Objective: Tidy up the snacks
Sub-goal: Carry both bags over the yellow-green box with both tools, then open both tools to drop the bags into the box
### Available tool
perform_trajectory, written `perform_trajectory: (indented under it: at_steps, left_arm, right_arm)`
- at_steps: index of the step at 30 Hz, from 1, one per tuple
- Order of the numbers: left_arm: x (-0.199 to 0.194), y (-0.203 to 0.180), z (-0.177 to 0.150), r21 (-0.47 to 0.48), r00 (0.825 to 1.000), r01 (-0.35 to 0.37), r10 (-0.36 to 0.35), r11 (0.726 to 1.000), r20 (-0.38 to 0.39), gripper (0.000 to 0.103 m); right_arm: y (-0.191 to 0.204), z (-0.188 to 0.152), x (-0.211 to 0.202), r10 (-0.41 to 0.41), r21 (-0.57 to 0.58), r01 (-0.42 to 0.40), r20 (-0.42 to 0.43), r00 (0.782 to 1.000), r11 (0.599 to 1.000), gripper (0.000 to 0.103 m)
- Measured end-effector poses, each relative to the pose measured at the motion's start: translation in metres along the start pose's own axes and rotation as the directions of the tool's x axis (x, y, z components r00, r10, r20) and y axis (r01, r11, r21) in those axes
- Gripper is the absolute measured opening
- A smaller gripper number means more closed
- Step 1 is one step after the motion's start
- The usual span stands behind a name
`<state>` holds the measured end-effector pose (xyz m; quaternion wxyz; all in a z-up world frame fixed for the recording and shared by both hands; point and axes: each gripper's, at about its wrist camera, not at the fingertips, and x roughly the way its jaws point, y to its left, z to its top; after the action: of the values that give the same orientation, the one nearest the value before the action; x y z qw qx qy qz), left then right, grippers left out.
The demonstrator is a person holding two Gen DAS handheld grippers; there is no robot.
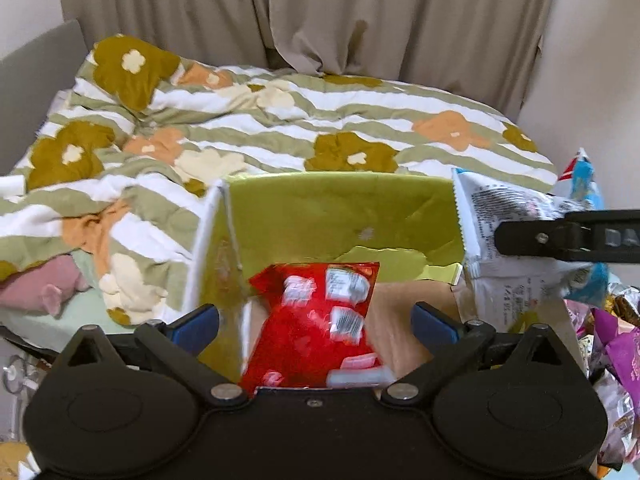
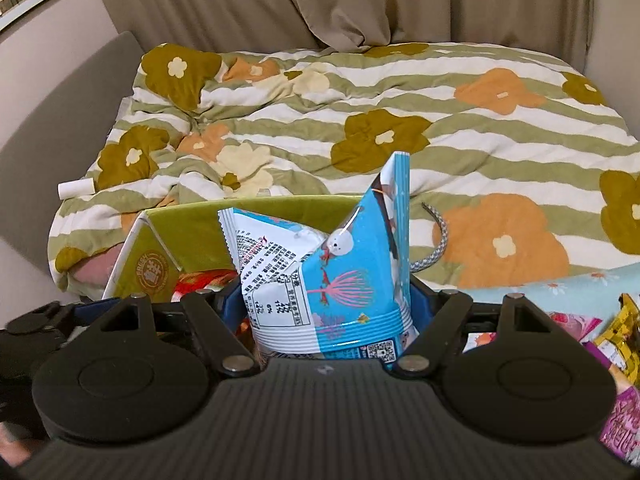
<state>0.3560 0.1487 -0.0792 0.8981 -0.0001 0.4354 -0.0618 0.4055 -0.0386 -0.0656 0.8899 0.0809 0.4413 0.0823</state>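
A bed [image 2: 500,152] carries a rumpled striped quilt [image 1: 248,120] with large flowers. On the quilt lie a small white tube [image 2: 76,189] near its left edge and a grey braided cord [image 2: 434,242] towards the right. A pink soft thing [image 1: 40,288] shows under the quilt's near-left edge.

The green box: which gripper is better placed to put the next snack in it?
The right gripper. It grips the blue and white bag above the green box. The left gripper is open, with the red bag loose below it.
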Motion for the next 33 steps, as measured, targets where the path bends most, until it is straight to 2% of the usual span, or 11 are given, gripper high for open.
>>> perform_trajectory:
  at_steps: [10,14,16,20,27,33]
  left_arm:
    - [-0.041,0.01,-0.008,-0.054,0.991,-0.1,0.104,0.993,0.08,0.103]
    - [-0.047,0.02,-0.009,-0.096,0.99,-0.106,0.114,0.99,0.086,0.103]
    - [-0.047,0.023,-0.01,-0.117,0.99,-0.106,0.116,0.987,0.085,0.103]
    - [-0.047,0.022,-0.013,-0.138,0.989,-0.113,0.124,0.984,0.079,0.103]
    - [-0.047,0.019,-0.016,-0.147,0.988,-0.126,0.138,0.981,0.074,0.103]
    - [-0.063,0.016,-0.014,-0.137,0.984,-0.126,0.142,0.982,0.111,0.103]
  right_arm:
    - [0.012,0.011,0.016,0.06,-0.016,-0.061,-0.043,0.997,0.998,0.094]
    - [0.018,0.013,0.029,0.069,-0.034,-0.071,-0.059,0.996,0.997,0.096]
    - [0.018,0.013,0.036,0.055,-0.033,-0.057,-0.064,0.996,0.998,0.103]
    - [0.014,0.011,0.043,0.029,-0.036,-0.032,-0.074,0.997,0.999,0.103]
    - [0.005,0.006,0.034,0.036,-0.039,-0.039,-0.06,0.998,0.998,0.103]
    - [0.007,0.006,0.012,0.036,-0.065,-0.039,-0.046,0.998,0.997,0.103]
